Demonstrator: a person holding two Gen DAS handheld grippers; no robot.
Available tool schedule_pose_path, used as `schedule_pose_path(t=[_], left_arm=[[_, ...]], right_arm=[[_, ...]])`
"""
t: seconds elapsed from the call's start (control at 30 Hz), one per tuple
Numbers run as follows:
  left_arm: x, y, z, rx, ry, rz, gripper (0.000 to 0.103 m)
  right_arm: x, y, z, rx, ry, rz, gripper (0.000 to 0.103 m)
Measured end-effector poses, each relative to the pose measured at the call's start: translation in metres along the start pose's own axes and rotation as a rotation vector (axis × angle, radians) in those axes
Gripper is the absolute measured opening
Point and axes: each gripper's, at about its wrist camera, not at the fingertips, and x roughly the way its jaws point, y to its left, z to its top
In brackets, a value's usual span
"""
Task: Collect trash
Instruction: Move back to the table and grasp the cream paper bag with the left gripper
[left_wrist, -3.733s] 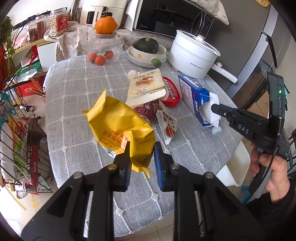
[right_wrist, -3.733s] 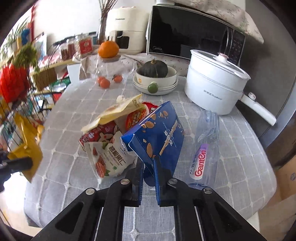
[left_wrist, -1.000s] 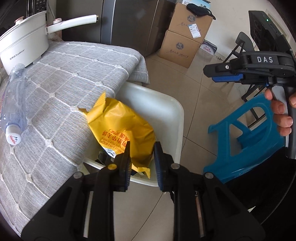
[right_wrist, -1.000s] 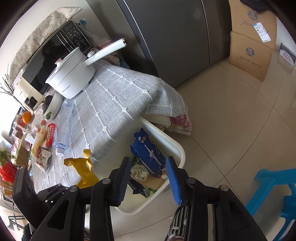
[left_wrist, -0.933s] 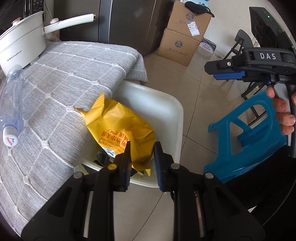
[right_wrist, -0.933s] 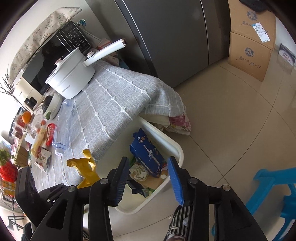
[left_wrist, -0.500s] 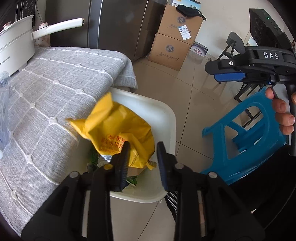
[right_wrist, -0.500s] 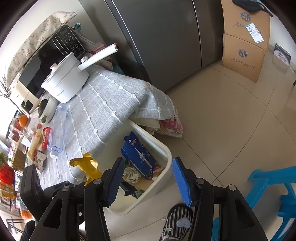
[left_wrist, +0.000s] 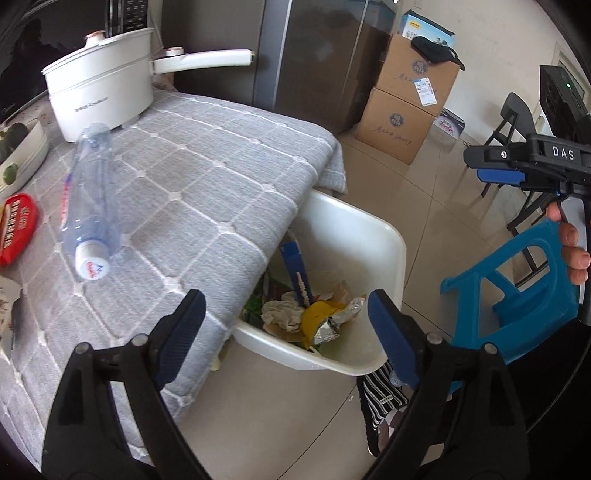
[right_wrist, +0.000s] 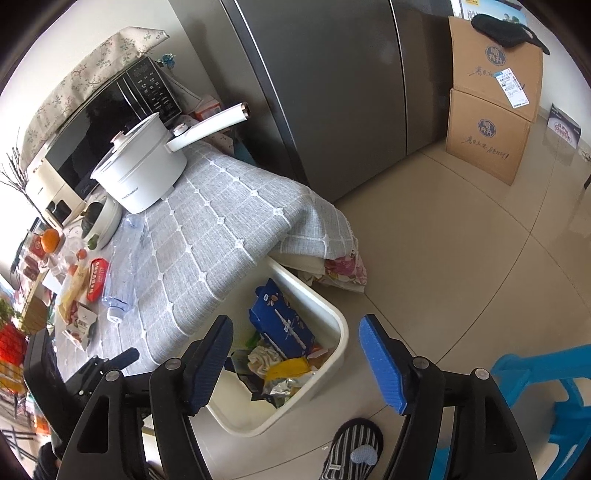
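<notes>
A white trash bin (left_wrist: 391, 240) (right_wrist: 332, 314) stands on the floor at the table's edge. The yellow wrapper (left_wrist: 319, 314) (right_wrist: 286, 367) lies inside it beside a blue box (left_wrist: 293, 264) (right_wrist: 282, 326) and crumpled paper. My left gripper (left_wrist: 286, 319) is open and empty above the bin. My right gripper (right_wrist: 295, 358) is open and empty over the bin; it also shows at the right of the left wrist view (left_wrist: 498, 166). An empty plastic bottle (left_wrist: 90, 206) (right_wrist: 123, 266) lies on the grey tablecloth, with a red packet (left_wrist: 16, 227) (right_wrist: 98, 278) and more wrappers (right_wrist: 77, 306) beside it.
A white pot (left_wrist: 99, 85) (right_wrist: 144, 170) with a long handle stands on the table. A blue plastic stool (left_wrist: 517, 295) (right_wrist: 546, 398) is right of the bin. Cardboard boxes (left_wrist: 410, 96) (right_wrist: 491, 110) and a fridge (right_wrist: 332, 92) stand behind. A striped slipper (right_wrist: 351, 454) is on the floor.
My left gripper has opened wide and let go of the yellow wrapper, which now lies in the bin. My right gripper stays open over the bin.
</notes>
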Motion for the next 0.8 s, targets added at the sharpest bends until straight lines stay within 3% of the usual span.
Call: schedule_pose_path(t=[0.23,0.53,0.7,0.8], left_arm=[[-0.047,0.055,-0.012,-0.114,-0.04,0.159,0.098],[-0.11,0.16,-0.024,-0.276,-0.085,0.391,0.098],[-0.117,0.209,-0.019,-0.276,-0.09,0.498,0.097],[-0.106,0.232,-0.016,-0.269,-0.071,0.517,0.09]], right_arm=[[0.012,0.042,0.007,-0.037,0.001,0.039,0.076],[0.036,0.14,0.012,-0.148,0.012,0.126,0.079],[0.055,0.192,0.013,-0.195,0.032,0.163,0.08],[0.065,0.221,0.014,-0.235,0.04,0.174,0.08]])
